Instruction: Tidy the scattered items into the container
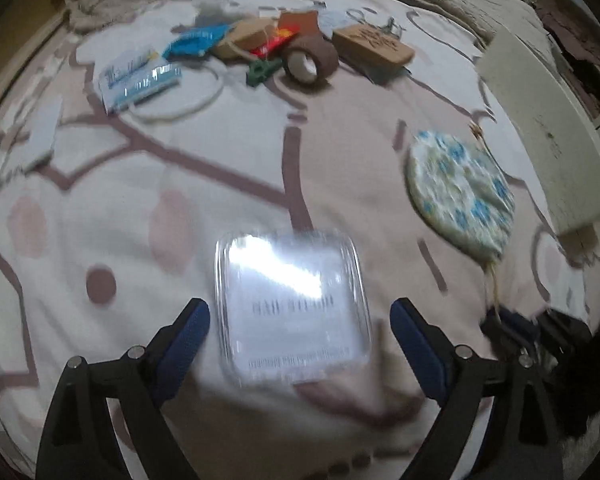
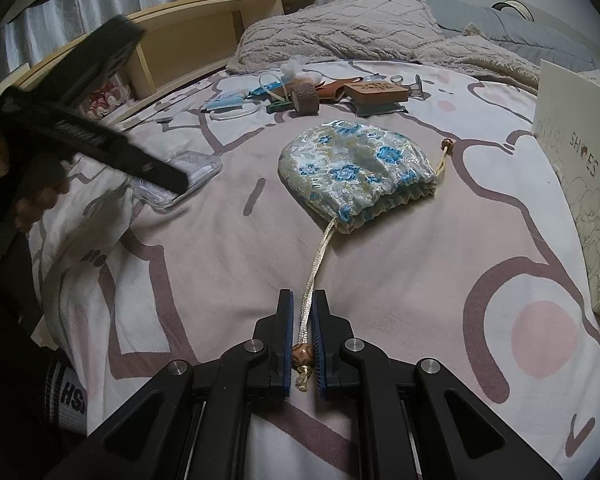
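Observation:
A clear plastic box (image 1: pixel 292 312) with a printed label lies on the bedspread between the fingers of my left gripper (image 1: pixel 299 306), which stands open with a gap on each side of the box. From the right wrist view the left gripper (image 2: pixel 100 148) hovers over that box (image 2: pixel 198 168). A floral drawstring pouch (image 2: pixel 352 168) lies flat in the middle of the bed, its mouth towards the right. My right gripper (image 2: pixel 303 294) is shut on the pouch's silver cord (image 2: pixel 318 256), with the cord's bead (image 2: pixel 302 350) between the fingers. The pouch (image 1: pixel 460 192) also shows right of the box.
Several small items lie in a pile (image 1: pixel 280 48) at the far side of the bed: a brown tape roll (image 1: pixel 312 62), a wooden block (image 1: pixel 374 46), blue packets (image 1: pixel 138 78). A white shoe box (image 2: pixel 580 184) stands at the right. Pillows and a wooden shelf (image 2: pixel 188 40) lie beyond.

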The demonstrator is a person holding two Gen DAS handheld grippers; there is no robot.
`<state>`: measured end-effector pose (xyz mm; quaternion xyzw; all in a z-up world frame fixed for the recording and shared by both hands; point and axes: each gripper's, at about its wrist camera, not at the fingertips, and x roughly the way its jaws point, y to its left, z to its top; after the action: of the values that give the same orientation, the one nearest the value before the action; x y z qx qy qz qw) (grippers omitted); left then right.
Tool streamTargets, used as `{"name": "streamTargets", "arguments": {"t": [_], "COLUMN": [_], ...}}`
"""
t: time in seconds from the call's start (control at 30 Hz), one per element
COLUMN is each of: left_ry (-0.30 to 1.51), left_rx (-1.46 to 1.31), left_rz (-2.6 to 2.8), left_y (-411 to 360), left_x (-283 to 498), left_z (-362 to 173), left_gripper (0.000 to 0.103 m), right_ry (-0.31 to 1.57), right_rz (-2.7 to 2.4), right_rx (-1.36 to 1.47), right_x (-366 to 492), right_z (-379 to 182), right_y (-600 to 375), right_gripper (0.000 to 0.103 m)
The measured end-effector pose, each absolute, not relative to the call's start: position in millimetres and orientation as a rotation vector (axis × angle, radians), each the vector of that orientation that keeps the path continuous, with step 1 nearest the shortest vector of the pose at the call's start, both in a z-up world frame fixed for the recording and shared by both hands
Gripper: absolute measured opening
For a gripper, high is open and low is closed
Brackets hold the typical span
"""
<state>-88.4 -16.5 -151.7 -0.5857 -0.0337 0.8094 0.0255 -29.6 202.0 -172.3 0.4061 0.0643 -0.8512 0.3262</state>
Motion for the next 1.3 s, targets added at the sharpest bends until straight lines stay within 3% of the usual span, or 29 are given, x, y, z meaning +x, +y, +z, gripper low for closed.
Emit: {"name": "streamTargets", "arguments": {"t": [0.3, 0.43, 0.67, 0.7, 0.77, 0.8, 0.83, 1.2, 1.3], "left_ry": [0.038, 0.058, 0.115, 0.114, 0.112, 0.114, 0.116, 0.149, 0.133], "left_rx": [-1.808, -1.804, -1.737, -1.728, -1.699, -1.683, -1.669, -1.669, -1.670], "left_rz": [2.533, 2.521, 2.562, 2.568, 2.585, 2.594, 2.602, 2.613, 2.591], "left_y": [-7, -8, -6, -5, -7, -7, -8, -1, -3], "left_x": [-94, -89, -79, -77, -70, -68, -66, -71, -71], "left_z": [-164, -169, -173, -174, -174, -174, -174, -175, -175], "left_gripper": [0.092, 0.103, 0.103, 0.103, 0.103, 0.103, 0.103, 0.103, 0.103], "right_ry": [0.146, 0.107, 0.089, 0.075, 0.069, 0.076, 0.091, 0.450, 0.518], "right_rz": [-2.233, -2.230, -2.180, -2.178, -2.185, -2.190, -2.194, -2.269, -2.257], "right_rx": [1.093, 1.129, 1.159, 1.167, 1.170, 1.168, 1.162, 1.013, 1.013], "right_x": [-30, -24, -9, -8, -7, -6, -5, -46, -64], "right_z": [-171, -169, -161, -158, -153, -149, -145, -110, -117], "right_y": [203, 204, 210, 213, 218, 220, 221, 208, 194], "right_gripper": [0.010, 0.010, 0.011, 0.016, 0.038, 0.059, 0.067, 0.069, 0.079]}}
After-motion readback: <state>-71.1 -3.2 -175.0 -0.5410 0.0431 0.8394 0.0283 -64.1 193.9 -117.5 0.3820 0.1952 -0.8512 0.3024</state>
